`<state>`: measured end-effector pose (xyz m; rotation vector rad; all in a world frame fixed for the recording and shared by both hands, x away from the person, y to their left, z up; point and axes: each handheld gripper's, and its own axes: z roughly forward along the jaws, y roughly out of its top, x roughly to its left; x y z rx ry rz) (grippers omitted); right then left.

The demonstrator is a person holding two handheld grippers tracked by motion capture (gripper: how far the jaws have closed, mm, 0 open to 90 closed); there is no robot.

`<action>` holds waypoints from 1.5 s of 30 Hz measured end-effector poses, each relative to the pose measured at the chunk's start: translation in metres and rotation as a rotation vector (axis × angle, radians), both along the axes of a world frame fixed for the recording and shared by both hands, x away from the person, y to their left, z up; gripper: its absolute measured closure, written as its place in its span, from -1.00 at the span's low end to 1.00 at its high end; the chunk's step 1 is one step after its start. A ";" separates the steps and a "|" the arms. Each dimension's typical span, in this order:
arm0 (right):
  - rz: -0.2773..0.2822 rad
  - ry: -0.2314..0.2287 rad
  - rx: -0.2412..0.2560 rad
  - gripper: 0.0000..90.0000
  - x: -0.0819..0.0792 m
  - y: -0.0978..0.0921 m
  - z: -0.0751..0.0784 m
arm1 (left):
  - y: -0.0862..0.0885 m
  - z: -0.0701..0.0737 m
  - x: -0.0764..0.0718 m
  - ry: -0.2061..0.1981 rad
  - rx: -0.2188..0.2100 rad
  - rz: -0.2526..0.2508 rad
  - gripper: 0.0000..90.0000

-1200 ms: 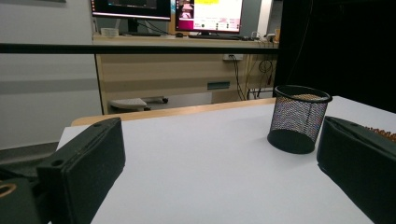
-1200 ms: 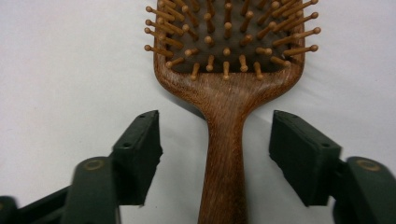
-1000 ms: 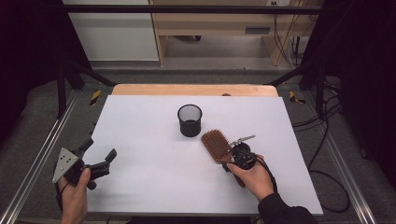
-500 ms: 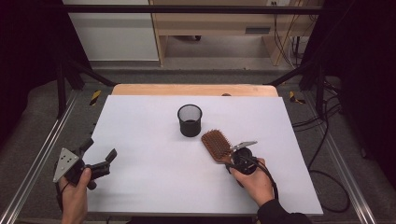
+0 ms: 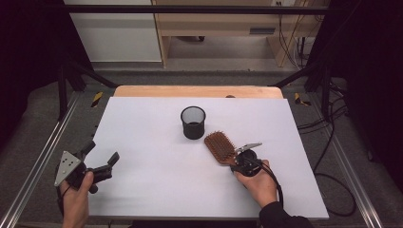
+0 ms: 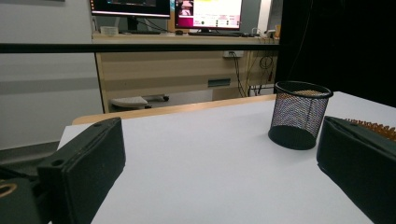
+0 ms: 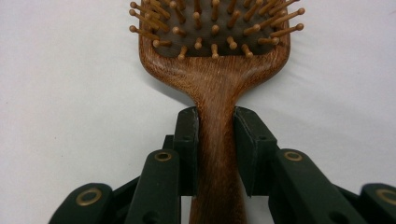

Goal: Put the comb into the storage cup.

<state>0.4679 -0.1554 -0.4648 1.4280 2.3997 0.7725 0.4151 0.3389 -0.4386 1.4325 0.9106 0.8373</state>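
Dim lab, dark curtains either side, a wooden desk with lit monitors (image 6: 168, 7) beyond the rail. In the middle, a table (image 5: 152, 123) under a white sheet.

Near its centre, upright: a black mesh cup (image 5: 193, 122), mouth open to the ceiling, probably set there as a receptacle. Just beside it, toward the near right: a wooden hairbrush (image 5: 220, 146), bristles up, handle angled toward the person's right hand. Clamped on that handle: the right hand-held gripper (image 5: 239, 160), gripping low on the neck, likely so the heavy head can be swung without slipping. Parked at the near left edge, well apart from both things: the left hand-held gripper (image 5: 100, 161), jaws spread wide with nothing between, seemingly idle.

From the right gripper view: pads (image 7: 187, 140) pressed on both sides of the handle, wood grain and ball-tipped bristles plain. Whether lifted or resting flat: cannot tell. From the high view: the layout, brush to cup. From the left gripper view: the cup's mesh wall, side-on.
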 end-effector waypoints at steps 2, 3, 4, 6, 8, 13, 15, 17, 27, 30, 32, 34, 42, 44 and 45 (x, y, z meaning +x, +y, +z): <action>0.008 0.000 -0.003 0.60 0.000 0.000 0.000 | 0.000 0.001 -0.001 -0.004 0.003 -0.001 -0.96; 0.012 0.003 -0.004 0.60 0.001 0.000 0.000 | -0.001 0.001 -0.001 -0.004 0.006 -0.001 -0.96; 0.021 0.004 -0.008 0.60 0.002 0.000 0.001 | -0.001 0.000 -0.001 -0.004 0.010 -0.001 -0.96; 0.037 0.010 -0.008 0.61 0.003 -0.001 0.001 | -0.001 0.000 -0.001 -0.003 0.022 -0.001 -0.96; 0.057 0.018 -0.008 0.61 0.004 -0.002 0.002 | 0.000 0.000 -0.002 -0.005 0.029 0.001 -0.96; 0.094 -0.003 -0.020 0.61 0.001 -0.004 0.003 | -0.001 0.000 -0.002 -0.004 0.036 0.007 -0.96; 0.104 -0.001 -0.018 0.61 -0.001 -0.006 0.003 | -0.001 0.001 -0.002 -0.004 0.039 0.005 -0.96; 0.110 -0.003 -0.016 0.61 -0.002 -0.007 0.003 | -0.002 0.001 -0.002 -0.004 0.045 0.003 -0.96; 0.111 -0.021 -0.004 0.61 -0.010 -0.013 0.008 | -0.002 0.001 -0.003 -0.007 0.049 -0.003 -0.96; 0.107 0.002 -0.013 0.61 -0.009 -0.012 0.008 | -0.002 0.001 -0.003 -0.009 0.043 -0.002 -0.96; 0.110 0.026 -0.025 0.61 -0.006 -0.011 0.007 | -0.002 0.001 -0.003 -0.010 0.041 -0.002 -0.96; 0.111 0.041 -0.035 0.61 -0.004 -0.010 0.006 | -0.002 0.001 -0.002 -0.010 0.042 -0.003 -0.96; 0.111 0.091 -0.050 0.57 0.002 -0.008 0.008 | -0.005 0.001 -0.002 -0.007 0.059 -0.015 -0.96; 0.109 0.096 -0.048 0.44 0.004 -0.006 0.009 | -0.005 0.001 -0.002 -0.008 0.058 -0.015 -0.96; 0.111 0.102 -0.054 0.43 0.005 -0.004 0.009 | -0.005 0.001 -0.002 -0.008 0.057 -0.016 -0.96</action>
